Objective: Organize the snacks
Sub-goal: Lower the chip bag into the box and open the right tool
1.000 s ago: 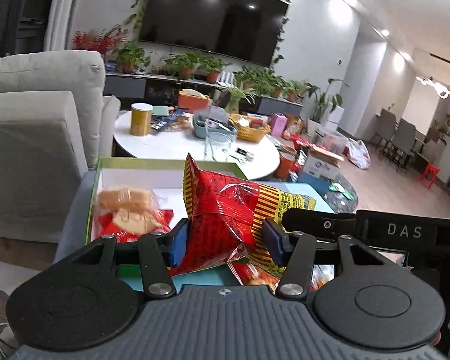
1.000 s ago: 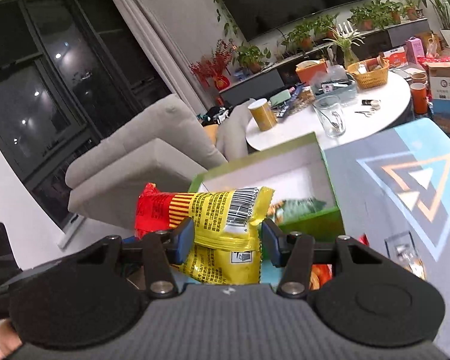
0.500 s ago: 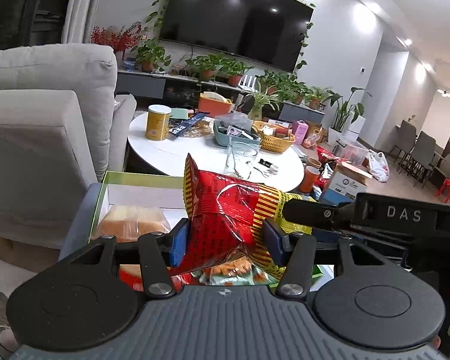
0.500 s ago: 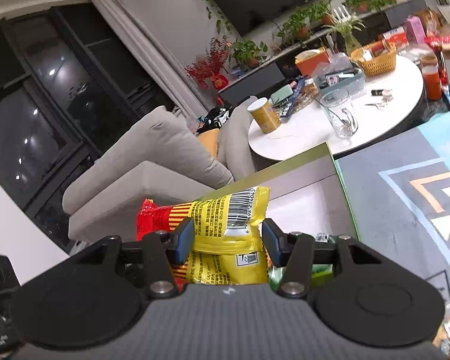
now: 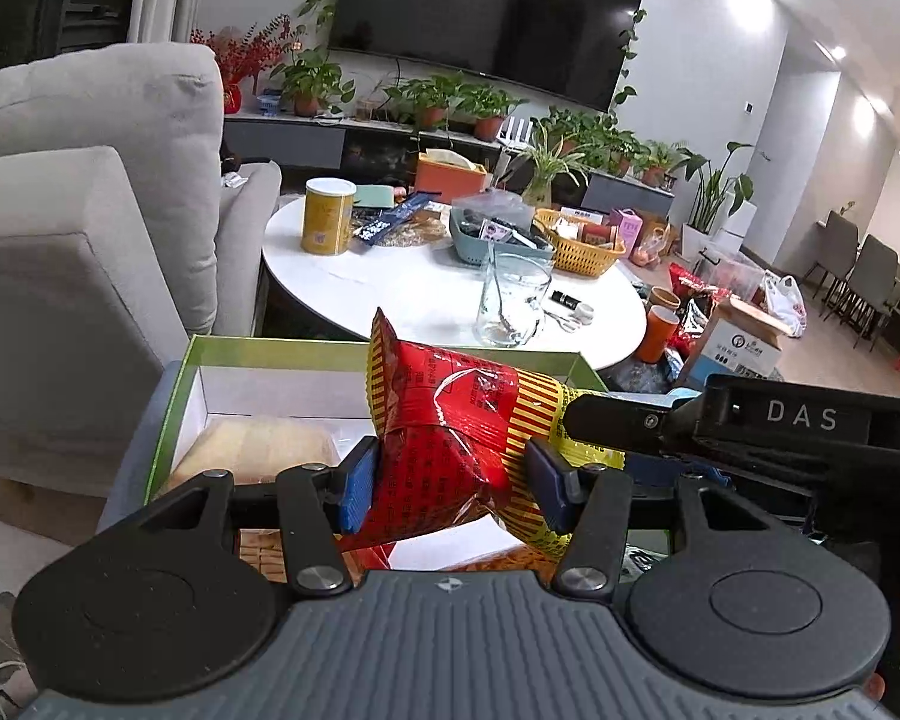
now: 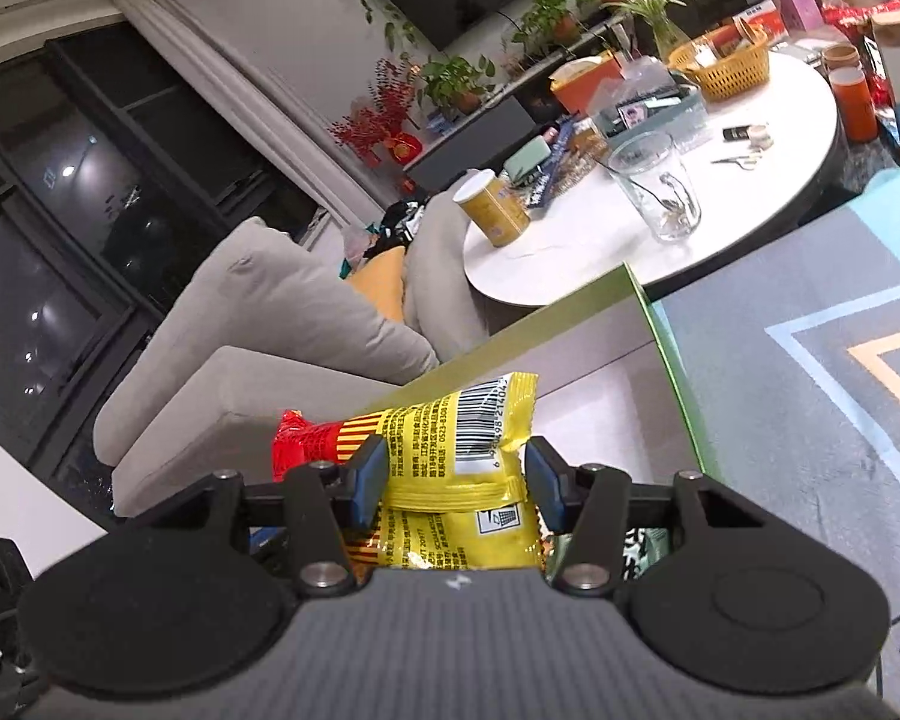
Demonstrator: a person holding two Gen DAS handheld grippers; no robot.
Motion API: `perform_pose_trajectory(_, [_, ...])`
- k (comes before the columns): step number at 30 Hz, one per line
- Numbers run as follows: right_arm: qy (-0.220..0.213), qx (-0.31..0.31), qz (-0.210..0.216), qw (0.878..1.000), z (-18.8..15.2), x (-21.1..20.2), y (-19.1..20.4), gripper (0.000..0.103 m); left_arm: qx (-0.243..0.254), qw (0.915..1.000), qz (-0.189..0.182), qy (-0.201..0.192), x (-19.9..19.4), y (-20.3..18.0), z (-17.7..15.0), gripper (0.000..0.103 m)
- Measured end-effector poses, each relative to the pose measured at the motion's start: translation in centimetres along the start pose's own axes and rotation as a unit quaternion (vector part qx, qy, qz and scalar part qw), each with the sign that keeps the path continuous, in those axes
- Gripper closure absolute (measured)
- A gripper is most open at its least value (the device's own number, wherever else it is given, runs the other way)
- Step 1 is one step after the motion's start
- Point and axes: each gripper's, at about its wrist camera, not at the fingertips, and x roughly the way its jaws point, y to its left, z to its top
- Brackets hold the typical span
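A red and yellow snack bag (image 5: 444,414) hangs between both grippers above the green box (image 5: 270,348). My left gripper (image 5: 447,492) is shut on the bag's red end. The right gripper's black body (image 5: 780,420) reaches in from the right in the left wrist view. In the right wrist view my right gripper (image 6: 453,480) is shut on the yellow barcode end of the same snack bag (image 6: 450,420), over the green box (image 6: 510,330). A wrapped bread packet (image 5: 258,444) lies inside the box at its left. More snack packets lie under the bag, mostly hidden.
A grey sofa (image 5: 60,240) stands left of the box. Behind it is a round white table (image 5: 426,294) with a glass mug (image 5: 510,300), a yellow can (image 5: 327,216) and an orange basket (image 5: 582,240). A patterned mat (image 6: 810,390) lies right of the box.
Both grippers have carried the bag forward and lower over the green box, so box and table look nearer. The right wrist view has rolled. The grip on the bag looks unchanged.
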Motion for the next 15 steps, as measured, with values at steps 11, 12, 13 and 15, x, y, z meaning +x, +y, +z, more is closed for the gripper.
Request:
perform_pose_trajectory(11, [-0.011,0.011,-0.03,0.999,-0.1,0.8,-1.0,0.044,-0.015,0.9992,0.035,0.017,2.5,1.1,-0.2,0.046])
perform_pose_trajectory(12, [-0.012,0.009,-0.035,0.999,-0.1,0.7,-1.1,0.044,-0.013,0.9991,0.036,0.014,2.4,1.3,-0.3,0.046])
perform_pose_trajectory(13, [-0.013,0.011,-0.036,0.999,-0.1,0.5,-1.2,0.044,-0.013,0.9992,0.036,0.012,2.1,1.4,-0.3,0.045])
perform_pose_trajectory(15, [-0.013,0.015,-0.035,0.999,-0.1,0.0,-1.3,0.044,-0.015,0.9992,0.035,0.012,1.6,1.5,-0.3,0.045])
